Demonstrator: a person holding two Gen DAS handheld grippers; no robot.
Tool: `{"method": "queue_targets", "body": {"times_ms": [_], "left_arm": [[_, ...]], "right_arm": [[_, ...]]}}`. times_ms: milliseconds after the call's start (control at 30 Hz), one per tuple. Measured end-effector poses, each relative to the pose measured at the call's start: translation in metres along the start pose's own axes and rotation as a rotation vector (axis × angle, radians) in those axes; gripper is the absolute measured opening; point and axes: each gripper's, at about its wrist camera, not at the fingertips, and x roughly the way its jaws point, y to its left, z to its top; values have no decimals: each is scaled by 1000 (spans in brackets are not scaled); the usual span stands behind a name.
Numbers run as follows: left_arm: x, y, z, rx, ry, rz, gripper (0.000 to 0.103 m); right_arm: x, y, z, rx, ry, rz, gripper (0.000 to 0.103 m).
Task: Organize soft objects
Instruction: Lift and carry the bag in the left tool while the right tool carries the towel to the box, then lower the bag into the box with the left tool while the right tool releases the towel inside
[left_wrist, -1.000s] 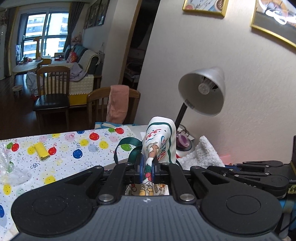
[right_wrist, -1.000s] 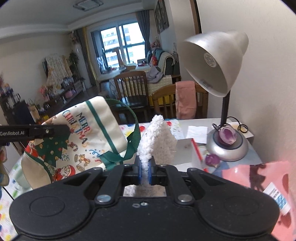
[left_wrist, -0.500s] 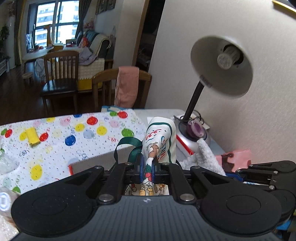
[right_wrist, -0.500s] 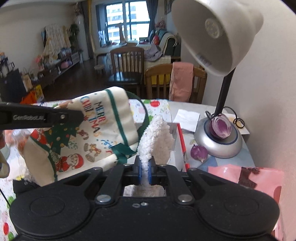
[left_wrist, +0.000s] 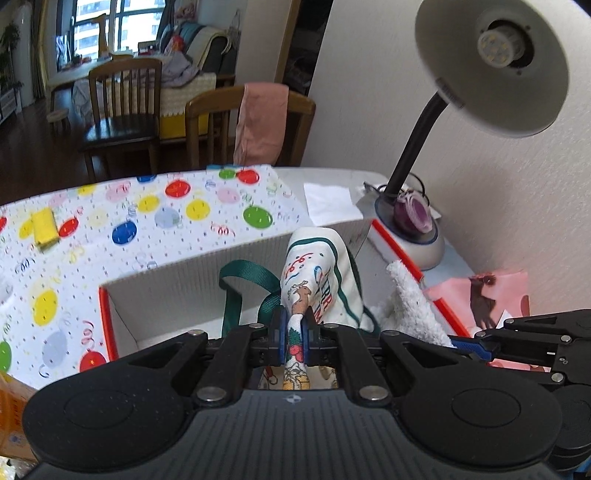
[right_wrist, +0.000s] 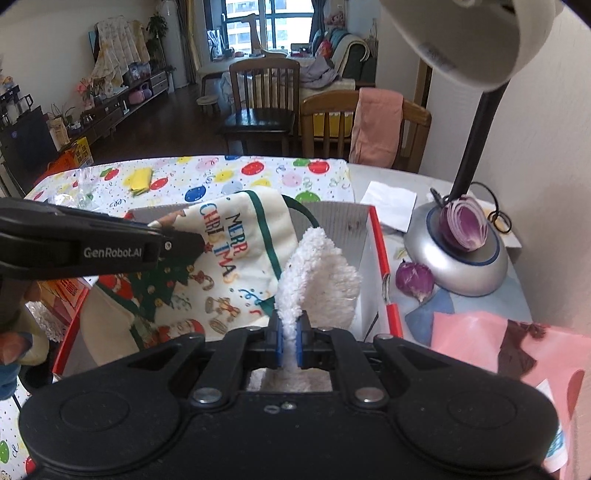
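Observation:
My left gripper (left_wrist: 293, 332) is shut on a cream Christmas cloth bag (left_wrist: 319, 277) with green straps, held over an open box (left_wrist: 184, 269) with red edges. The bag also shows in the right wrist view (right_wrist: 221, 273), with the left gripper (right_wrist: 184, 240) pinching its upper edge. My right gripper (right_wrist: 290, 341) is shut on a white fluffy cloth (right_wrist: 319, 280), held just right of the bag above the same box (right_wrist: 376, 258). The fluffy cloth shows in the left wrist view (left_wrist: 410, 306) beside the bag.
A desk lamp (right_wrist: 465, 254) stands right of the box by the wall, with half a red onion (right_wrist: 463, 227) on its base and another piece (right_wrist: 413, 280) beside it. A pink bag (right_wrist: 498, 343) lies at the near right. A balloon-print tablecloth (left_wrist: 110, 221) covers the table's left; chairs stand beyond.
Both grippers have moved down and forward with their cloths, so the open box now lies right under them. Both grips are unchanged.

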Motion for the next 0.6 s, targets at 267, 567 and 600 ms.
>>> {"method": "queue_targets", "body": {"times_ms": [267, 567, 600], "left_arm": [[25, 11, -10, -32, 82, 5, 8], [42, 21, -24, -24, 174, 36, 8], [42, 21, -25, -17, 177, 37, 8]], "right_arm": [[19, -7, -4, 44, 35, 36, 6], [35, -3, -13, 70, 63, 70, 18], [36, -2, -14, 72, 67, 71, 19]]}}
